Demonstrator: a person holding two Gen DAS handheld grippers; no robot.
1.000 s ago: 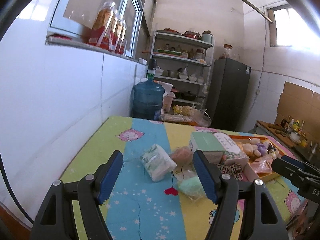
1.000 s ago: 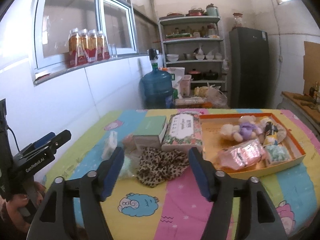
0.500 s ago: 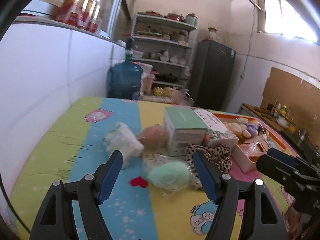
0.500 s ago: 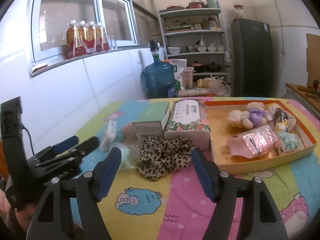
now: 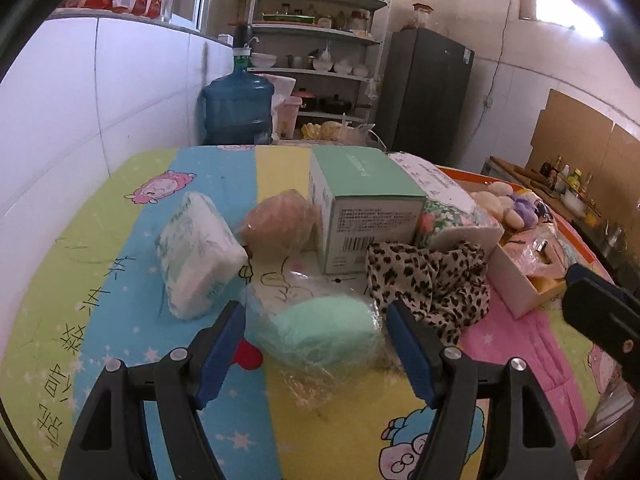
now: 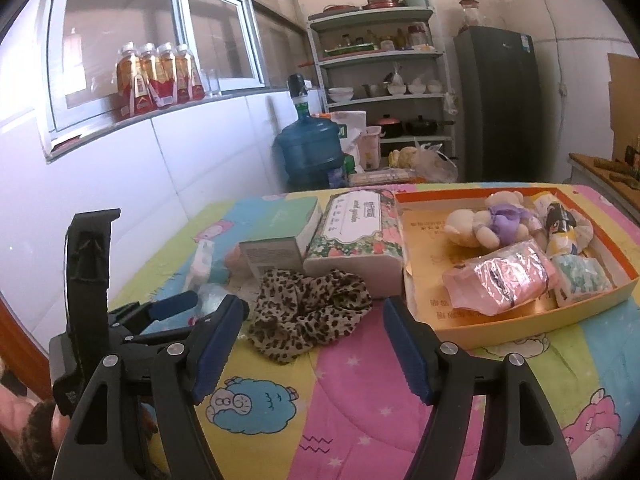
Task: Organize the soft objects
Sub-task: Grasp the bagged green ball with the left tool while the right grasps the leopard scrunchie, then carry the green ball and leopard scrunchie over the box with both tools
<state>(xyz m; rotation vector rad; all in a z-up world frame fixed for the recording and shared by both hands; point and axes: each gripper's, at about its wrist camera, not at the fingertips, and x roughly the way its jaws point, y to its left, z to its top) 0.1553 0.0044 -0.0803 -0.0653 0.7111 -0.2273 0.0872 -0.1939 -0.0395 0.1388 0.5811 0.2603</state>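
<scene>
Across the table's cartoon-print cloth (image 6: 360, 400), the soft things fall into two groups, and the split looks deliberate: what is sorted sits in the orange-rimmed tray (image 6: 500, 322) on the right, what is still loose lies in a cluster to the left of it. Inside the tray I can see a pink foil-wrapped pack (image 6: 500, 280) at the near side, a plush bear in purple (image 6: 486, 222) behind it, a small doll with dark hair (image 6: 560, 226) and a pale green patterned pack (image 6: 582, 276) toward the right wall. A floral tissue pack (image 6: 354, 236) and a green-topped box (image 5: 360, 204) stand just beside the tray's left wall. Nearer lie a leopard-print cloth (image 6: 308, 312), a white wrapped pack (image 5: 196, 252), a peach-coloured bundle in film (image 5: 280, 224) and a mint-green sponge in a clear bag (image 5: 320, 332). The left gripper (image 5: 316, 336) is spread wide with the mint sponge between its blue pads, neither pad clearly pressing it, so I judge this the next pick. The right gripper (image 6: 314, 340) hangs wide and empty, near the leopard cloth.
</scene>
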